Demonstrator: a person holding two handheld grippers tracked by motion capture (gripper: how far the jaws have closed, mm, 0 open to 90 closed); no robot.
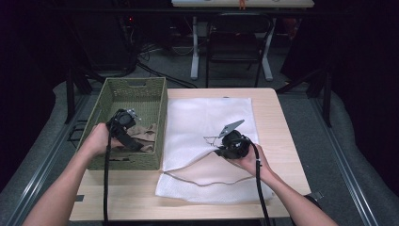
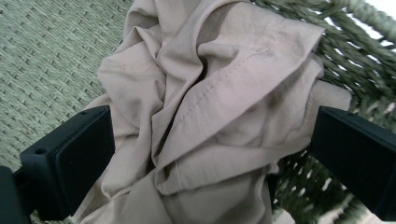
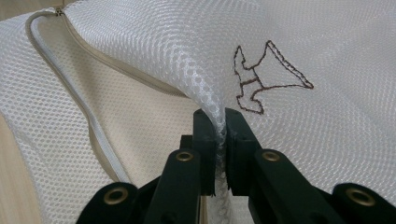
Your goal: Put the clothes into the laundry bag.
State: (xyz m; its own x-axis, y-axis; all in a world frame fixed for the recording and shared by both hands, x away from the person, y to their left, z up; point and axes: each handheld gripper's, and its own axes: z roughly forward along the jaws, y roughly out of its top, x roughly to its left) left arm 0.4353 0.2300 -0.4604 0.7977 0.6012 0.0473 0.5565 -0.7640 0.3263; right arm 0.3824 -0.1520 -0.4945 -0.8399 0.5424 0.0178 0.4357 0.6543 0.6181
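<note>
Beige cloth (image 2: 210,116), crumpled into soft folds with a stitched hem showing, lies in the near end of a green woven basket (image 1: 141,92) that stands on the left part of a pale wooden table (image 1: 275,117). From above, the left gripper (image 1: 134,143) reaches down into the basket over that cloth, held by the person's left hand (image 1: 96,140), and its black body hides much of the fabric. In the left gripper view the two black jaws stand wide apart, one on each side of the bundle; whether either pad presses the cloth is hard to make out, and the lower part of the bundle is cut off by the frame edge.

Just right of the basket a white mesh bag (image 1: 207,122) lies flat on the table, its beige zipper (image 3: 84,112) undone along the near side so the mouth gapes. The right gripper (image 3: 220,140), held in the right hand (image 1: 251,162), has its jaws pressed together on a pinched ridge of the bag's upper mesh layer, lifting it off the lower one. A small brown stitched outline (image 3: 266,79) sits on the mesh just beyond the jaws; what it depicts cannot be told. Dark surroundings beyond the table hide most detail; a chair (image 1: 237,44) is dimly seen
</note>
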